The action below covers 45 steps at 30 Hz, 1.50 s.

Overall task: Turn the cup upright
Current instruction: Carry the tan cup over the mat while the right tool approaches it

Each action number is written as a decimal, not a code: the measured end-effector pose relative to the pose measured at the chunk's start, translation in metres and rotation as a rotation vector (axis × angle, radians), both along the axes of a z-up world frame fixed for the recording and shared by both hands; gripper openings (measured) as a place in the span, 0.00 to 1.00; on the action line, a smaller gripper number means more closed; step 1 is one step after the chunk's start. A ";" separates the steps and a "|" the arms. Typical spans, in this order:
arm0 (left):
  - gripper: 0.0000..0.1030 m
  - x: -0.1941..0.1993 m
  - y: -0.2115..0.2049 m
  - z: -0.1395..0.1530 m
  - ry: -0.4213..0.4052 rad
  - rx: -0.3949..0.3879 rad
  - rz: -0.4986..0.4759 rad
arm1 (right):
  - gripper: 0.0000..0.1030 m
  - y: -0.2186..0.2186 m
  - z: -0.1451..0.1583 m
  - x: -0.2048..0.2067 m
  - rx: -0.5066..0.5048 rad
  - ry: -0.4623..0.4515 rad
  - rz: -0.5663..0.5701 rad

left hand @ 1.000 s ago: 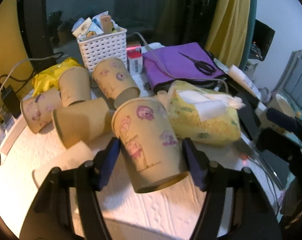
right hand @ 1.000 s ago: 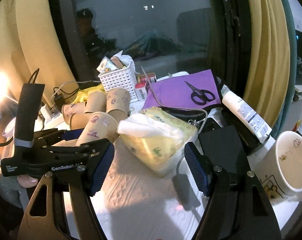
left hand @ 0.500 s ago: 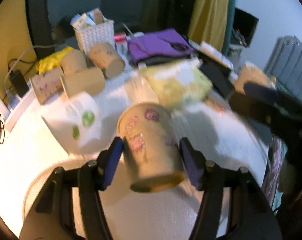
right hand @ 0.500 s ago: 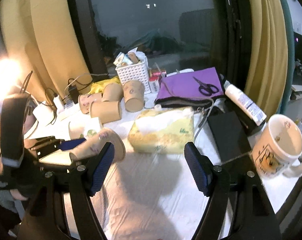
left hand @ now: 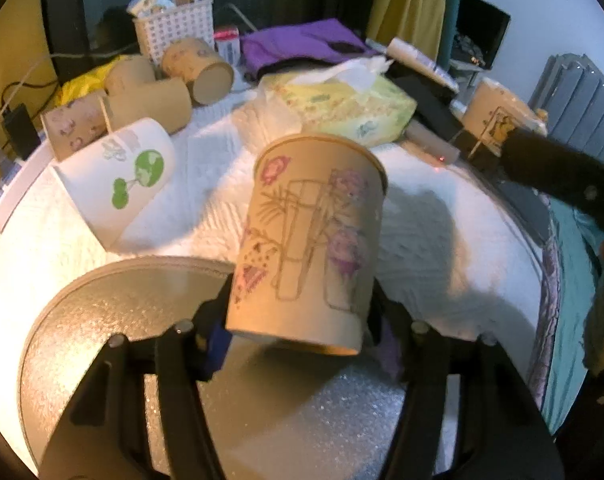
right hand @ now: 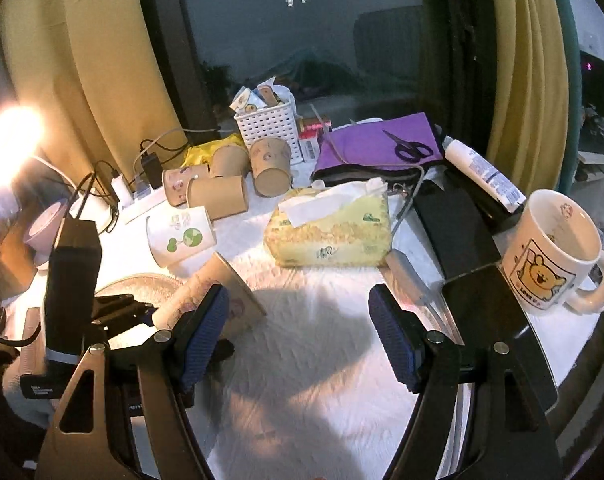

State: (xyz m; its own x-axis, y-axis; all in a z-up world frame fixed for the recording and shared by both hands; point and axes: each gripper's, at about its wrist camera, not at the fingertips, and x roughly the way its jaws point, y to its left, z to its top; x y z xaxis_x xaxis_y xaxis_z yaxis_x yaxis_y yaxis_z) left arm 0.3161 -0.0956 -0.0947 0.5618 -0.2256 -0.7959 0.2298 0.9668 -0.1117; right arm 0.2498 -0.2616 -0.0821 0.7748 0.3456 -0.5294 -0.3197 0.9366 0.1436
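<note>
Currently, at nine o'clock of the left wrist view, a white paper cup with a green tree print is seen lying on its side on the white cloth, and at ten to eleven o'clock a heap of tan cups lies tipped over before a white basket. At the centre, the printed tan cup is held by the left gripper; its fingers are pinched on the end nearest the camera, and the far end is raised toward twelve o'clock, tilted above a grey round tray. Which end is the mouth cannot be told from this view. A tissue pack is seen at one o'clock, well apart.

The cup is judged to be thin paper: very light, easily dented, and somewhat slick on the outside. A gentle squeeze across the stiffer end ring is advised, since the mid wall would buckle.

In the right wrist view, the same cup is seen at nine o'clock, slanted over the tray. The right gripper is held with its blue pads spread wide and nothing between them, above the cloth. A bear mug stands upright at three o'clock.
</note>
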 end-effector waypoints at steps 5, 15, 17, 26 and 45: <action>0.58 -0.023 0.012 0.018 -0.087 -0.026 0.013 | 0.73 -0.001 -0.002 -0.009 0.012 0.016 -0.005; 0.58 -0.082 0.046 0.031 -0.158 -0.091 0.068 | 0.73 0.032 -0.004 -0.041 -0.020 0.010 0.050; 0.58 -0.099 0.053 0.032 -0.199 -0.067 0.074 | 0.73 0.039 -0.006 -0.049 -0.016 0.011 0.075; 0.58 -0.177 0.088 0.020 -0.236 -0.095 0.172 | 0.73 0.074 -0.022 -0.084 -0.037 0.033 0.126; 0.58 -0.264 0.107 -0.005 -0.320 -0.107 0.343 | 0.73 0.142 -0.036 -0.148 0.191 0.179 0.414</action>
